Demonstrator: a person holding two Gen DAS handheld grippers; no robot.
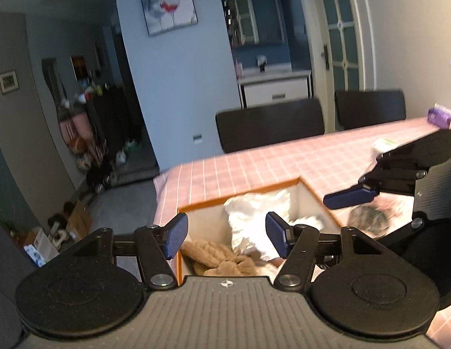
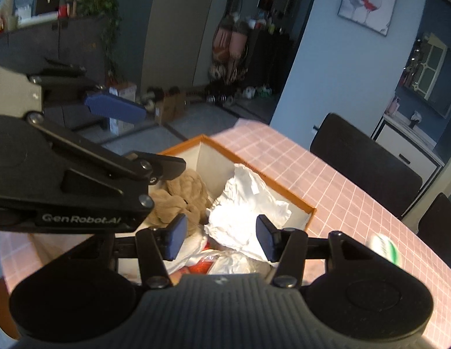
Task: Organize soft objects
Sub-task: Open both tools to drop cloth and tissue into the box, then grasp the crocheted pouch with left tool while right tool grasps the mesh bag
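One open box (image 2: 295,203) with an orange rim sits on the near left corner of a table (image 1: 254,163) covered in a pink checked cloth. Inside it lie at least two soft things side by side: one tan plush toy (image 2: 179,195) on the left and one crumpled white cloth (image 2: 246,203) on the right, the two touching. Nearer the camera, something red and a clear wrapper show in the box too (too blurred to name).

Two grippers hang above the box. The left gripper (image 1: 225,234) has its blue pads spread wide with nothing between them. The right gripper (image 2: 218,237) also has its jaws apart and empty, over the white cloth.

On the far right of the table lie one purple pack (image 1: 440,115) and one white-and-green pack (image 2: 384,247). Two black chairs (image 1: 269,125) stand along the far side. Beyond them are a blue wall with one picture of wine glasses (image 1: 167,1), a white cabinet (image 1: 275,90), a glazed door (image 1: 340,23), and a grey floor (image 2: 214,116) with cardboard boxes.
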